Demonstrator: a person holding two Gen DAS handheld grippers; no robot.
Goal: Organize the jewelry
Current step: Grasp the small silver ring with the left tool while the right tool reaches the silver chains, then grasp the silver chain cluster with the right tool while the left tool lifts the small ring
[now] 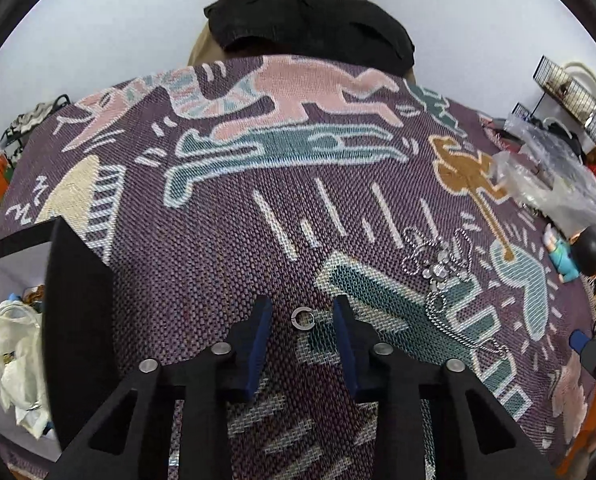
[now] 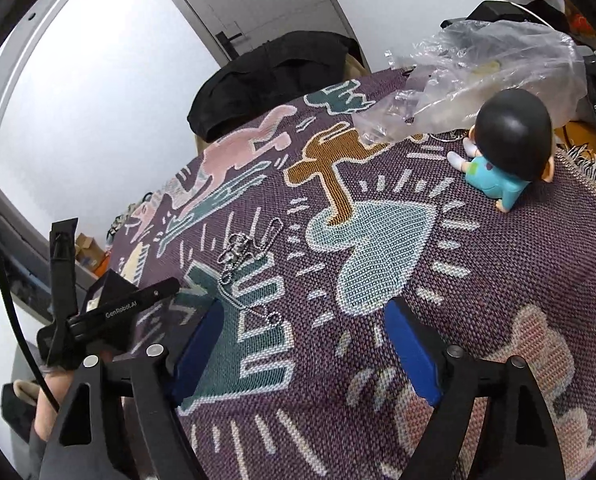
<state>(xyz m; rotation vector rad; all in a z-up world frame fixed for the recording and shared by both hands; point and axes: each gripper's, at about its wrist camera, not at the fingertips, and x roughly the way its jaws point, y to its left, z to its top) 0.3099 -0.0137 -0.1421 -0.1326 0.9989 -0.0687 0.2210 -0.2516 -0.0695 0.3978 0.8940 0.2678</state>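
While the left hand-held gripper (image 1: pixel 300 320) stands part open, its blue pads either side of a small silver ring (image 1: pixel 301 317) but not touching it, the right hand-held gripper (image 2: pixel 304 344) hangs wide and empty near a tangled chain necklace (image 2: pixel 242 258). Both pieces lie loose on the patterned bench (image 1: pixel 202 264), so sorting looks barely begun. "GenRobot.AI" reads on the left tool's body.

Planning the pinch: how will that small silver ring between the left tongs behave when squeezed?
The ring looks thin, smooth metal, so it may slip or flip. Lying flat on the woven cloth, it's probably hard to get under. Likely very light and rigid.
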